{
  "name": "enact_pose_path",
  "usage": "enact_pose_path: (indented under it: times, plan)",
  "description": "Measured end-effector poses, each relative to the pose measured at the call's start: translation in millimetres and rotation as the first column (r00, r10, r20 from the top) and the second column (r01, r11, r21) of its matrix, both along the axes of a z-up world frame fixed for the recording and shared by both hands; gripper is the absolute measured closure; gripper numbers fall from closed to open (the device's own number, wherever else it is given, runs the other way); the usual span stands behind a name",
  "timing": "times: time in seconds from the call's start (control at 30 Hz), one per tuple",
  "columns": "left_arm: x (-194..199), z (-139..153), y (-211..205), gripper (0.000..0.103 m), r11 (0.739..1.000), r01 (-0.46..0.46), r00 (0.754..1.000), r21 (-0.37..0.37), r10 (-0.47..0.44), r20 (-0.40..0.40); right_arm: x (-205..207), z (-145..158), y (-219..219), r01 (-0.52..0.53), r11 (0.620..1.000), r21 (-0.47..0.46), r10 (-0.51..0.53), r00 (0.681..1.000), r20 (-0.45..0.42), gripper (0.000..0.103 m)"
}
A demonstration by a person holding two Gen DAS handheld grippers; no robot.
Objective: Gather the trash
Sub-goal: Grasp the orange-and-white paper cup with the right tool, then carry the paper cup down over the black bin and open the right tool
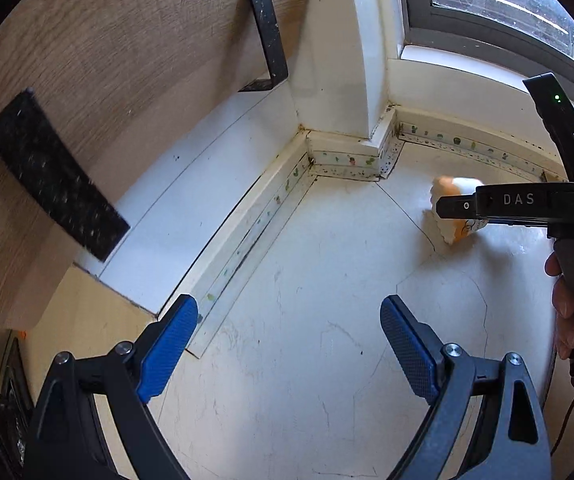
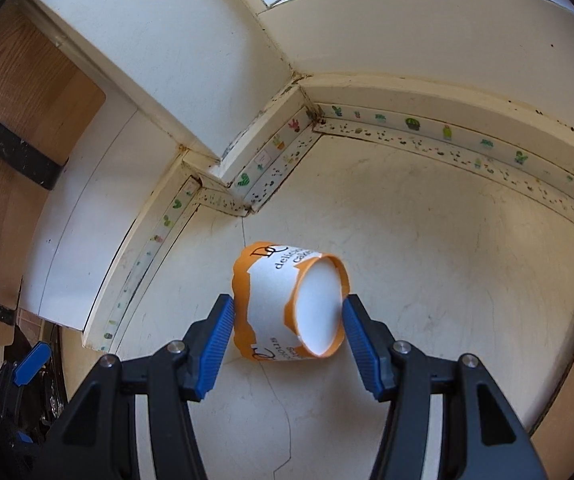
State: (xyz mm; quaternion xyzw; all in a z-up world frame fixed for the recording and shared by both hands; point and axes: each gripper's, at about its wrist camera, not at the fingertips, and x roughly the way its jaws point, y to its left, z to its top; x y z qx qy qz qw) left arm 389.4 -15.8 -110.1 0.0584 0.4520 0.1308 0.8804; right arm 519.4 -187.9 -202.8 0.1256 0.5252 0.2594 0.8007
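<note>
Right gripper [image 2: 287,320] brackets an orange-and-white paper cup [image 2: 287,304] lying on its side on the white floor [image 2: 447,280] at frame centre, pads apparently touching it; left gripper [image 1: 289,344] hangs wide open and empty; cup not yet lifted, collection just beginning

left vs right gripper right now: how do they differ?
1. The left gripper has nothing between its pads, only bare floor; the right gripper brackets the orange-and-white paper cup, lying on its side.
2. The left gripper's jaws stand wider apart than the right gripper's, whose pads sit at the cup's sides.

Shared: black frames, blue textured pads, both angled down at the floor.
</note>
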Motion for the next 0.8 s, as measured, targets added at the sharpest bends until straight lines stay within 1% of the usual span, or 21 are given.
enact_pose_path:
  times: [0.03, 0.1, 0.13, 0.23, 0.37, 0.47, 0.6, 0.7, 0.8]
  plan:
    - [-3, -1, 0, 0.011, 1.0, -0.001, 1.0, -0.007, 0.001, -0.002, -4, 1, 2, -0.004, 1.0, -0.02, 0.005, 1.0, 0.015, 0.049]
    - [-8, -3, -2, 0.011, 1.0, 0.001, 1.0, -0.019, -0.001, -0.005, -11, 1, 5, -0.023, 0.999, -0.032, 0.023, 0.999, 0.022, 0.061]
    - [-13, -3, -3, 0.011, 1.0, 0.002, 1.0, -0.02, -0.002, -0.005, -15, 1, 5, -0.025, 0.999, -0.024, 0.026, 1.0, 0.018, 0.061]
    - [-25, 0, -5, 0.011, 1.0, 0.014, 1.0, -0.018, -0.014, -0.004, -29, 9, 4, -0.016, 1.0, -0.015, 0.016, 0.999, 0.046, 0.061]
    - [-49, 12, -5, 0.011, 0.999, 0.027, 1.0, -0.025, -0.026, 0.013, -60, 31, 2, -0.024, 1.0, 0.003, 0.024, 0.997, 0.079, 0.061]
    - [-71, 22, 2, 0.011, 0.999, 0.027, 0.999, -0.035, -0.027, 0.022, -95, 50, 2, -0.056, 0.998, -0.005, 0.057, 0.992, 0.115, 0.061]
    - [-109, 38, 16, 0.011, 0.997, 0.041, 0.998, -0.069, -0.038, 0.047, -155, 75, 4, -0.089, 0.996, -0.013, 0.09, 0.981, 0.172, 0.061]
    - [-140, 45, 27, 0.011, 0.993, 0.062, 0.997, -0.098, -0.056, 0.057, -202, 90, 5, -0.084, 0.996, 0.003, 0.082, 0.98, 0.181, 0.061]
    - [-176, 50, 36, 0.011, 0.985, 0.097, 0.994, -0.14, -0.088, 0.068, -249, 101, 10, -0.055, 0.998, 0.005, 0.053, 0.981, 0.188, 0.061]
